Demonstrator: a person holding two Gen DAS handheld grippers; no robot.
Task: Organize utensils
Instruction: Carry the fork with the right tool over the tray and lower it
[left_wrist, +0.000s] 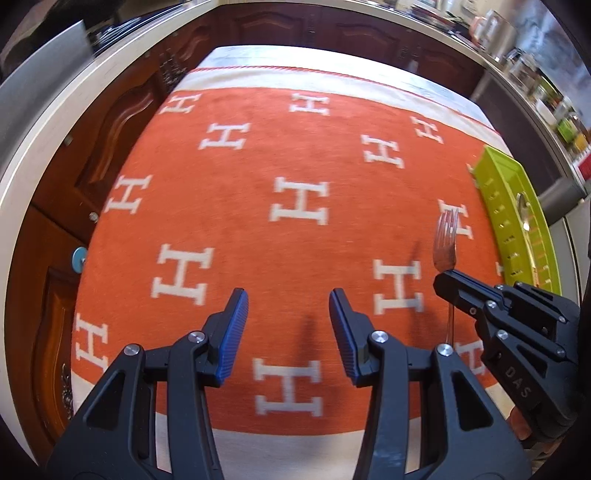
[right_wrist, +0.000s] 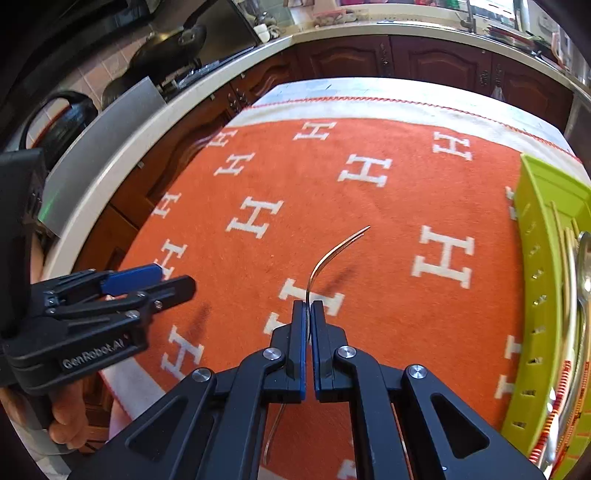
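Presently right gripper (right_wrist: 308, 314) is clamped on fork (right_wrist: 325, 258) at mid-handle; stiff, light, slick metal. Left gripper (left_wrist: 288, 306) stands part-open, holding nothing.

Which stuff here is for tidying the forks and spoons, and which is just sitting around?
For the job:
fork in the right hand-held gripper
green tray
spoon in the tray

Just around:
orange cloth
pan on the stove
left hand-held gripper, open, empty

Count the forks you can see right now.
1 for certain: a fork clamped in the right gripper above the orange cloth. The green tray holds cutlery; more forks may be hidden there.
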